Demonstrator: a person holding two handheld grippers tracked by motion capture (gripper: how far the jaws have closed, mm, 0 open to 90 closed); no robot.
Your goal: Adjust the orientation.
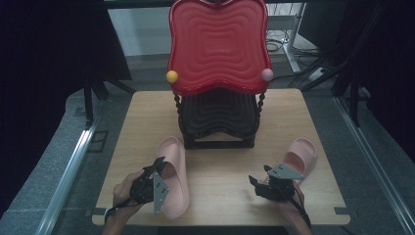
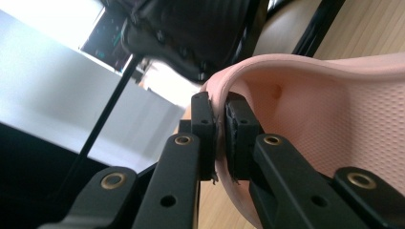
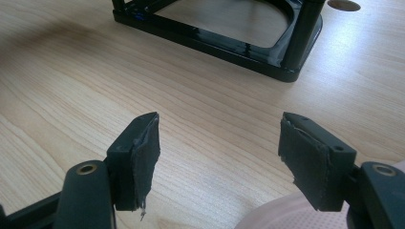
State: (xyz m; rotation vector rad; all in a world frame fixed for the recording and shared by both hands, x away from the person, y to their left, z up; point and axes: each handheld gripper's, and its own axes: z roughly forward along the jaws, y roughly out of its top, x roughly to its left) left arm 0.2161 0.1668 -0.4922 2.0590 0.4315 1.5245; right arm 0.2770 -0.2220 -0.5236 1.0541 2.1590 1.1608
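On the table (image 1: pixel 215 161), two pink slippers (image 1: pixel 175 176), one two-tier rack (image 1: pixel 219 73)

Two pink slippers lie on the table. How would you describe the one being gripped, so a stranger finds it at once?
Start at the red-topped black rack at the far middle of the wooden table. The slipper lies in front of it, toward the left. Unlike the other slipper, its side wall is pinched by the left tool.

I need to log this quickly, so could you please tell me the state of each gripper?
Left gripper: closed on the left slipper rim.
Right gripper: open, holding nothing, above the table.
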